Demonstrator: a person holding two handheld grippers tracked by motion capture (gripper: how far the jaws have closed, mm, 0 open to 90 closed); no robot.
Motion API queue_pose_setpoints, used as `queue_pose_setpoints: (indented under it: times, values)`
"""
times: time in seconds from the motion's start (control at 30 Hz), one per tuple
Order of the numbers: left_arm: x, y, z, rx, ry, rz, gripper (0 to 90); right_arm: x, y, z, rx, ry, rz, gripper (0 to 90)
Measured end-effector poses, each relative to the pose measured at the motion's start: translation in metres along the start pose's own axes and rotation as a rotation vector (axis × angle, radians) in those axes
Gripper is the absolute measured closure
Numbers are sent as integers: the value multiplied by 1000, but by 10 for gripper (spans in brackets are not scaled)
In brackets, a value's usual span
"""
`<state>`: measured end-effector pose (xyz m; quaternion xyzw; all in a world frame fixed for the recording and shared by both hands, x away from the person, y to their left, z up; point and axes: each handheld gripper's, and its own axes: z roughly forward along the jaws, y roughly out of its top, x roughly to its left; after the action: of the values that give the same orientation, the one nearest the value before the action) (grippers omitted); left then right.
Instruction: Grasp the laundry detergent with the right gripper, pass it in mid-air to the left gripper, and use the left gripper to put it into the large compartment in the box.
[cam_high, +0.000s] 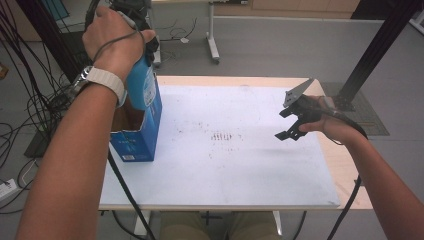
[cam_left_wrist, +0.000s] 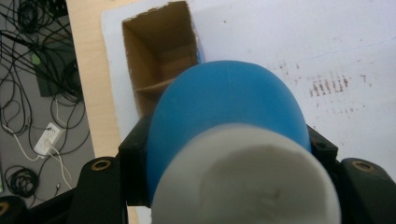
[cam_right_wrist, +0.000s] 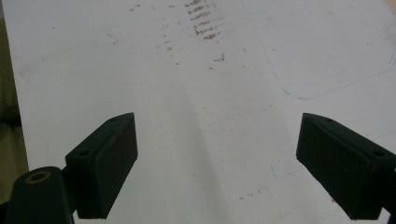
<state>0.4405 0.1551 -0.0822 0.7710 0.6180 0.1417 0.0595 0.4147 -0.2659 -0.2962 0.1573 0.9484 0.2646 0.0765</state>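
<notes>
Your left hand (cam_high: 112, 37) is raised over the far left corner of the table (cam_high: 345, 165), wrist strap showing, and the left gripper (cam_left_wrist: 229, 154) is clenched on a blue bottle (cam_high: 141, 84) with a white cap (cam_left_wrist: 245, 179). In the left gripper view the black jaws press against both sides of the bottle's rounded blue body, cap end toward the camera.

The bottle hangs directly above an open blue box (cam_high: 140, 135) — the box stands upright at the left edge of the white mat (cam_high: 250, 170), its brown cardboard inside (cam_left_wrist: 159, 51) showing past the bottle. In the high view the bottle's lower end reaches the box mouth; whether it touches the rim, you cannot tell.

Your right hand (cam_high: 332, 125) is over the right side of the mat, well apart from the box. The right gripper (cam_right_wrist: 217, 163) is released — its jaws stand wide apart with nothing between them, pointing down at bare mat. A patch of small brown marks (cam_high: 222, 137) lies near the mat's middle, between the box and the right gripper, and a faint blue line (cam_right_wrist: 327, 88) curves across the mat in the right gripper view.
</notes>
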Motion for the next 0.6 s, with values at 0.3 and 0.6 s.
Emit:
queue_pose_setpoints:
  times: [0.3,0.6]
  values:
    - [17,-2,18,5,20,-50,376,-1,-4,1,-4,-3,12,125]
    - [28,-6,44,14,19,-70,376,-2,-9,3,2,-3,26,125]
